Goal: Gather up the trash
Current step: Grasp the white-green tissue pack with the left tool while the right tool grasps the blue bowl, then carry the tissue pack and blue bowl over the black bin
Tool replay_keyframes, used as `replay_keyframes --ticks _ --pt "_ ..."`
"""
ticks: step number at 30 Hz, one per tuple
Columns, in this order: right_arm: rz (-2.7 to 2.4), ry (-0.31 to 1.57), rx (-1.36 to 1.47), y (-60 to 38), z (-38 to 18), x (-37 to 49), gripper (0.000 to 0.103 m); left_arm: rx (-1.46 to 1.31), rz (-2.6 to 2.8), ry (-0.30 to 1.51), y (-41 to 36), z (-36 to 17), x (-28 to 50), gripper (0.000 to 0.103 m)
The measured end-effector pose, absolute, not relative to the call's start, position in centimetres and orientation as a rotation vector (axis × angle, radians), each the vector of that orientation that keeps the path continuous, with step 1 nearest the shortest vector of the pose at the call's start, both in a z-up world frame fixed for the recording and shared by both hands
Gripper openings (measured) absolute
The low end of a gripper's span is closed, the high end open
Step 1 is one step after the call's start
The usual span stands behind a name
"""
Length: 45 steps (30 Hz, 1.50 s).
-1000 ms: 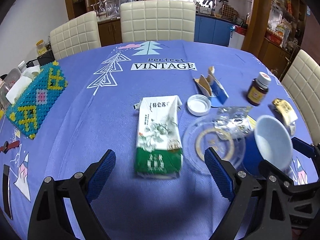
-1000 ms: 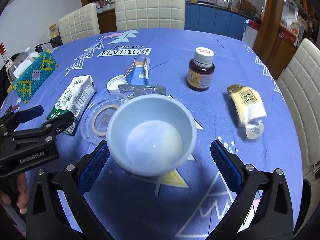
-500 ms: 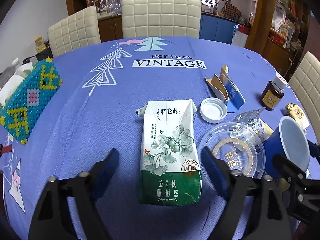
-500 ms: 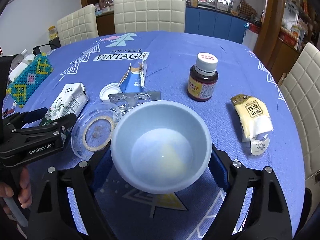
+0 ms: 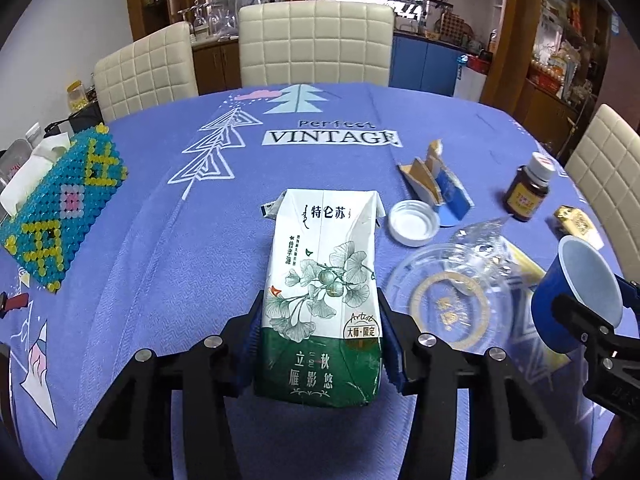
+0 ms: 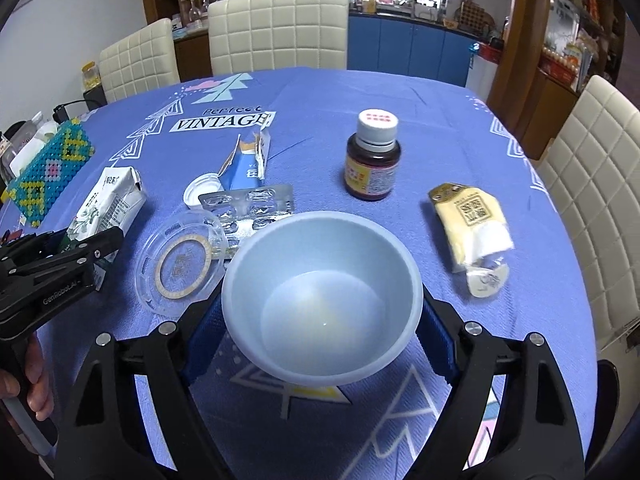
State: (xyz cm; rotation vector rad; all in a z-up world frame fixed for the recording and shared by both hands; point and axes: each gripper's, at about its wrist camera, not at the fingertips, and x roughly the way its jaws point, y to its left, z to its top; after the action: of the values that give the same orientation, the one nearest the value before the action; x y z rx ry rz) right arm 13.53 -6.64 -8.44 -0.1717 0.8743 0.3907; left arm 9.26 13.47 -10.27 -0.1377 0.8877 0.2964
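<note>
My left gripper is shut on the green and white milk carton, which lies flat on the blue tablecloth; the carton also shows in the right wrist view. My right gripper is shut on a blue paper bowl, white inside, held upright; the bowl shows at the right of the left wrist view. Loose trash lies between them: a clear plastic lid, a blister pack, a white cap, a torn blue carton and a yellow wrapper.
A brown pill bottle stands behind the bowl. A beaded tissue box sits at the table's left edge. Cream chairs ring the far and right sides.
My left gripper moved forward over the milk carton and closed on its sides. My right gripper closed on the bowl and holds it.
</note>
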Motion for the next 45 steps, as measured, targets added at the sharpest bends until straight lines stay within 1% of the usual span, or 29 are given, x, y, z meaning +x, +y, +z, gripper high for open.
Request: replay_keyframes --ticks 11,30,45 --pt "0.295 0.867 -0.138 -11.2 -7.3 10.8 0.083 -0.077 0.181 0.868 8.1 -9.2 7.5 0.049" --pt "0.009 0.846 -0.007 -24.7 -5.6 6.5 0.083 0.079 -0.193 0.840 -7.0 -7.9 8.3 0.049" --pt "-0.163 0.824 0.059 -32.4 -4.6 4.5 0.083 0.155 -0.383 0.817 -15.8 -7.0 8.9 0.049"
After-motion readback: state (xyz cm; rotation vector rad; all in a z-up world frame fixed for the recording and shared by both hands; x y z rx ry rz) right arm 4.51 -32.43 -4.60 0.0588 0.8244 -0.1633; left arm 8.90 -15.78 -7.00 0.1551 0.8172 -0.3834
